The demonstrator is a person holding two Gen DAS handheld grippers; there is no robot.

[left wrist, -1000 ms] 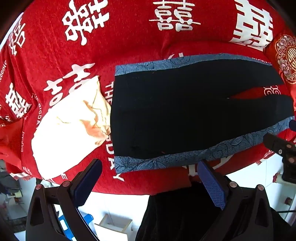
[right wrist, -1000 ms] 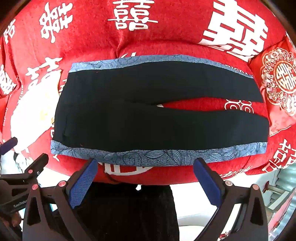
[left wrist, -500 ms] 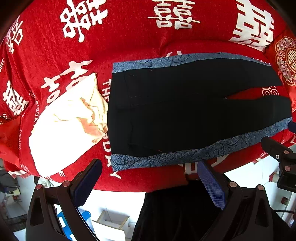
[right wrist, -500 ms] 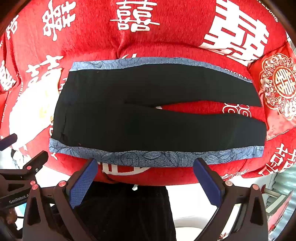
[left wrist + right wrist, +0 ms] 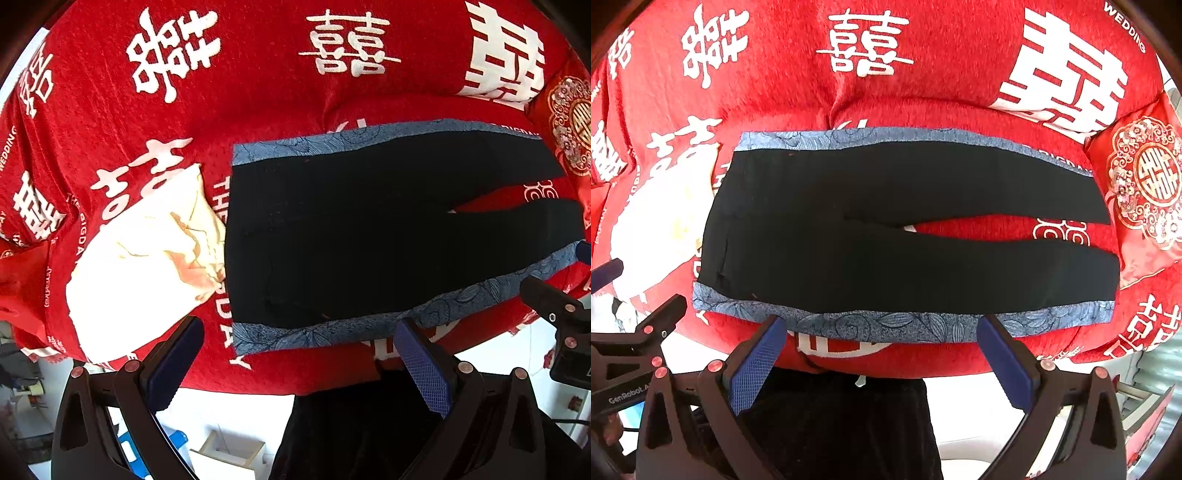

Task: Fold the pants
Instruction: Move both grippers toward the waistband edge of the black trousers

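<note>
1 pants (image 5: 908, 236), flat on red cover (image 5: 923, 81); 1 cloth (image 5: 147, 266); 2 grippers, left (image 5: 295, 365) and right (image 5: 882, 362), spread, empty; cloth overexposed.

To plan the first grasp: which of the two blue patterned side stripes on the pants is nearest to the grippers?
The lower stripe, along the couch's front edge, just ahead of the open right gripper; the other lies beyond both black legs.
</note>
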